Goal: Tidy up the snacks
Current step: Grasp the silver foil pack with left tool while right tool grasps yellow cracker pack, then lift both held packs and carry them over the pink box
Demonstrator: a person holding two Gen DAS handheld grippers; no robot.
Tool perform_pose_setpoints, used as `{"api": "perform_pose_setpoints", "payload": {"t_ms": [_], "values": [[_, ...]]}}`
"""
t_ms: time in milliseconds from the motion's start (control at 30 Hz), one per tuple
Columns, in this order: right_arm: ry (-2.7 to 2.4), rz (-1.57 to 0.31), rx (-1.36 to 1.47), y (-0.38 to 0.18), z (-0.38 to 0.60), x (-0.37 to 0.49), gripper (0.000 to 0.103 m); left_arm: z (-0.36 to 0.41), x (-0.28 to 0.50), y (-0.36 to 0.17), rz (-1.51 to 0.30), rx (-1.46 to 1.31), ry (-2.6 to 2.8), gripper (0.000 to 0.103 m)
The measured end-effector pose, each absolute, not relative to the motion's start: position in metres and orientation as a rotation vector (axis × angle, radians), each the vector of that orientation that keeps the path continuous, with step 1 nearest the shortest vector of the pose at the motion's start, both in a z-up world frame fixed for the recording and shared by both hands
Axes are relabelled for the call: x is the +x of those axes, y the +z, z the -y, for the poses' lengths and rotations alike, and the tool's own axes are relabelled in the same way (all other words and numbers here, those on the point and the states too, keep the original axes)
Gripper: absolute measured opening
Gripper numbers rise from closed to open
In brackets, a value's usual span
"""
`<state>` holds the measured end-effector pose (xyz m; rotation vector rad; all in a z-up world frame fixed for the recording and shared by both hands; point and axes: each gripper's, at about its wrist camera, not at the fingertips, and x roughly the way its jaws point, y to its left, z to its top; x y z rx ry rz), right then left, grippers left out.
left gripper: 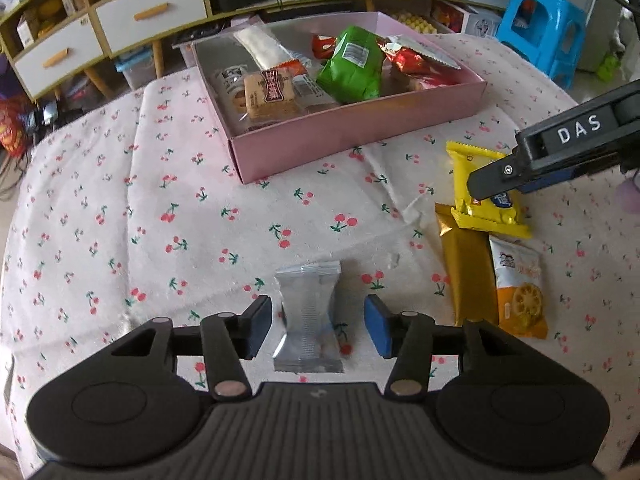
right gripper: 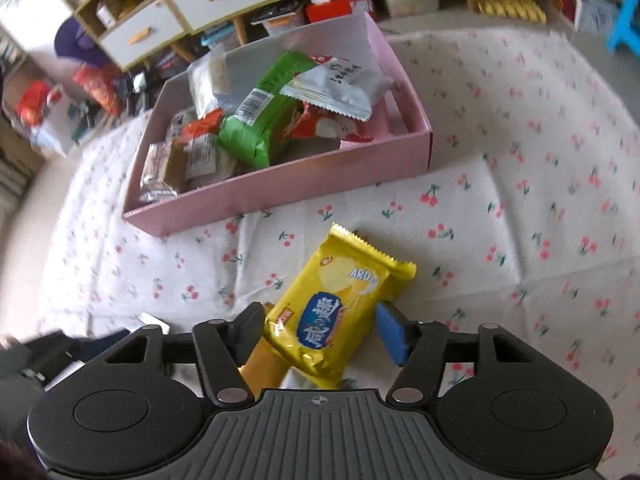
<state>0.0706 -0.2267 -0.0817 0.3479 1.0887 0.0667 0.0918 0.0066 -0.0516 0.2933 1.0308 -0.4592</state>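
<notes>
- The tablecloth (left gripper: 240, 216) was white, strewn with small red cherries on green stems.
- The open box (left gripper: 352, 136) was pale pink.
- The biscuit packet (right gripper: 332, 312) was bright yellow with a blue oval label.
- The small wrapper (left gripper: 308, 316) was plain silver.
- The long bar (left gripper: 468, 276) was gold.
- One bag (left gripper: 352, 64) in the box was green.
- The stool (left gripper: 544, 28) was blue.
- The gripper pads (left gripper: 378, 330) were blue on black.
</notes>
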Motion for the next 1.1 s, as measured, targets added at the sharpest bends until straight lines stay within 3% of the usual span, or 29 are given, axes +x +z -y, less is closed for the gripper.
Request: {"api": "perform_pose_setpoints", "payload": {"t_ms": [267, 467, 533, 633, 1100], "values": [[0.035, -1.101, 0.407, -0.087, 0.223, 0.073, 0.072, -0.01, 0.095, -0.055, -1.08, 0.238, -0.416, 0.045], [-0.028, -1.117, 0.418, -0.096, 0.221, 0.077, 0.072, -0.015, 0.096, -0.052, -1.092, 0.203, -0.376, 0.027], [-0.031, -1.112, 0.414, -0.096, 0.221, 0.077, 0.072, -0.018, 0.096, -0.05, -1.093, 0.188, -0.369, 0.026], [-0.028, -1.103, 0.397, -0.095, 0.217, 0.076, 0.061, -0.02, 0.097, -0.049, -1.094, 0.175, -0.355, 0.024], [0.023, -1.071, 0.499, -0.08, 0.231, 0.07, 0.059, -0.03, 0.104, -0.036, -1.071, 0.077, -0.336, 0.023]]}}
